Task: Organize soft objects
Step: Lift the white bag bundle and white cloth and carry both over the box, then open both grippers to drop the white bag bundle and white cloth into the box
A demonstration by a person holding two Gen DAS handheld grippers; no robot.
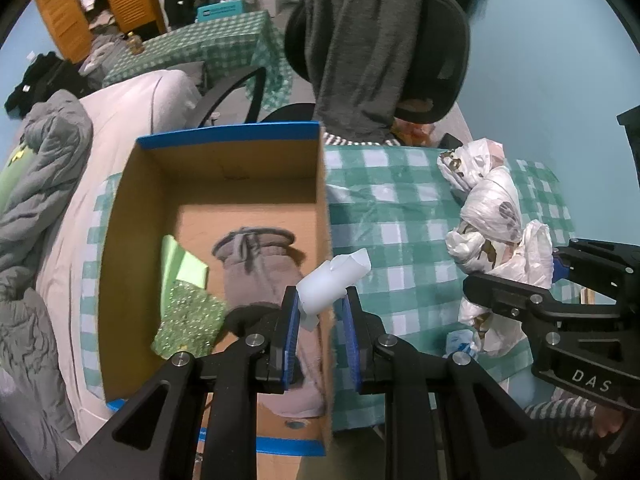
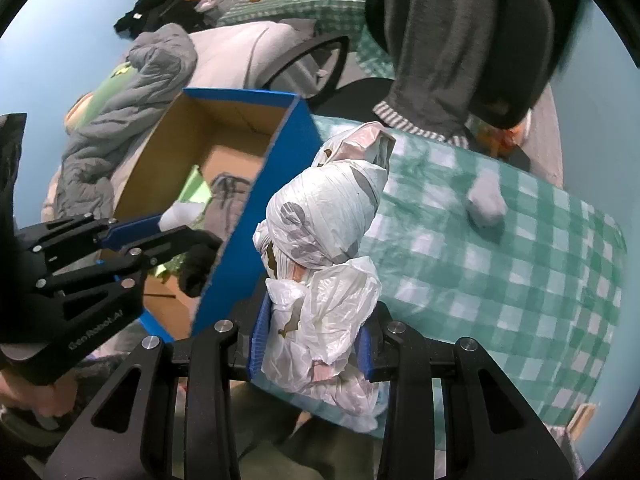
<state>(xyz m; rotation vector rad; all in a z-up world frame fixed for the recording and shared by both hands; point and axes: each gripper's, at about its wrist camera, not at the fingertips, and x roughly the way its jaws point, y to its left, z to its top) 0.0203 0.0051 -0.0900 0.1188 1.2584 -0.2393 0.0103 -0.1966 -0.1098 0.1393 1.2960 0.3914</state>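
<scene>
Left gripper [image 1: 320, 300] clamped on white foam piece [image 1: 334, 278] above cardboard box [image 1: 224, 136]: clear the wall, then release. Right gripper [image 2: 312, 344] clamped on plastic-bag bundle [image 2: 320, 240].

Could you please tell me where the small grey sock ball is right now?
In the right wrist view, the grey sock ball lies alone on the checked tablecloth, right of the bundle of plastic bags.
</scene>
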